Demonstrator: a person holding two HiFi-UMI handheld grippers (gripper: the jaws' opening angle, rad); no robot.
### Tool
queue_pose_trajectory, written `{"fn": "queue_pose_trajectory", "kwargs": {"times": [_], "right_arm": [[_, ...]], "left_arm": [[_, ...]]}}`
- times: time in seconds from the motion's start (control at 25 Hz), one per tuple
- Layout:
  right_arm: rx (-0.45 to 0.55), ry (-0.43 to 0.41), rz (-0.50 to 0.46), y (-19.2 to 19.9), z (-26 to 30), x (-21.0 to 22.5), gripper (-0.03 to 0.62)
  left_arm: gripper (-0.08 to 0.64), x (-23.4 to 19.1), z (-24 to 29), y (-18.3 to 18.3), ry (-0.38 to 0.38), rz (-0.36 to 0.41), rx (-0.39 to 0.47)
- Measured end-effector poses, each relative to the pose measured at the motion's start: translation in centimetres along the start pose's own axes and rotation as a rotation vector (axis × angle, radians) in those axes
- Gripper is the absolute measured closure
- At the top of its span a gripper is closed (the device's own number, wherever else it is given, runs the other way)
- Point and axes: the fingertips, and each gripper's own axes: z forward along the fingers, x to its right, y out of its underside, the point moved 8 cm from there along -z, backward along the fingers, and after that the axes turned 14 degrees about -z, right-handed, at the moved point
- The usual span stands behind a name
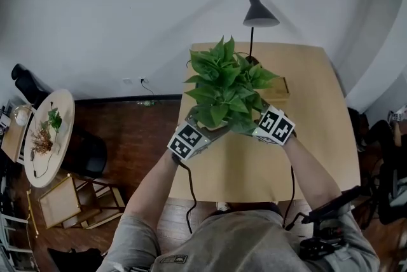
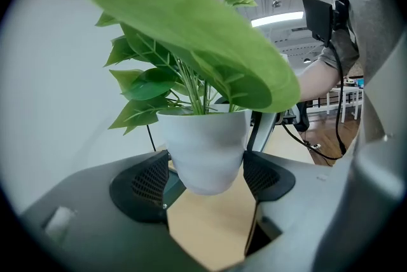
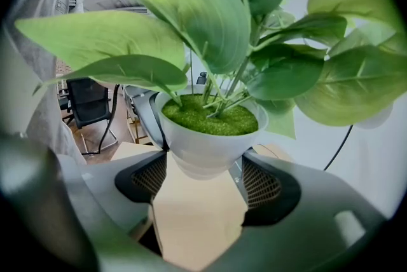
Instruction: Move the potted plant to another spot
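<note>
In the head view the white pot [image 2: 203,150] is hidden beneath the leaves [image 1: 226,83]; the lamp [image 1: 257,10] is partly covered at their 1 o'clock. The person's torso [image 1: 254,239] is cut off at 6 o'clock.

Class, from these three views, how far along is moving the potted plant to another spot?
Done: the left gripper and right gripper both clamp the white pot from opposite sides. In hand: it appears lifted just clear of the wooden table. Left: carrying it to a new spot, setting it down, letting go.
</note>
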Motion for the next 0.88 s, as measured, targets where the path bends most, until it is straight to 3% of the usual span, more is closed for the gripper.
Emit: {"fn": "queue_pose_trajectory", "kwargs": {"times": [0.08, 0.28, 0.88], "right_arm": [[-0.016, -0.006, 0.007, -0.4, 1.4, -0.6, 0.216], [-0.044, -0.045, 0.038, 0.4, 9.5, -4.1, 0.216], [-0.101, -0.109, 0.116, 5.8, 11.6, -10.1, 0.218]], "left_arm": [[0.196, -0.7, -0.9, 1.2, 0.004, -0.007, -0.004], [0.196, -4.1, -3.5, 8.7, 0.008, -0.044, -0.032], [0.195, -0.9, -1.2, 16.6, 0.053, -0.128, -0.109]]}}
